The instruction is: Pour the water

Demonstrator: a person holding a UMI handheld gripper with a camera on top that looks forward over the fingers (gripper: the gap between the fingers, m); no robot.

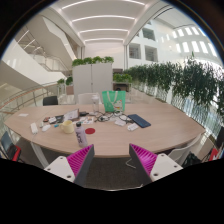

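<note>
**A:** Pink pads (80, 160) sit lowest in frame, jaws spread and holding nothing. Green jug (112, 101) stands mid-frame, far across the round table (160, 125).

**B:** Looks rigid, probably slippery and sloshy; grip the body's middle.

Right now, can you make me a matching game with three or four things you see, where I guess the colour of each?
Things:
1. gripper pads
2. tall container at the table's far side
3. flat notebook-like item on the table
4. cabinets beyond the table

Colours:
A. dark
B. white
C. pink
D. green

Pairs: 1-C, 2-D, 3-A, 4-B

The gripper's fingers are open, with nothing between them.
</note>
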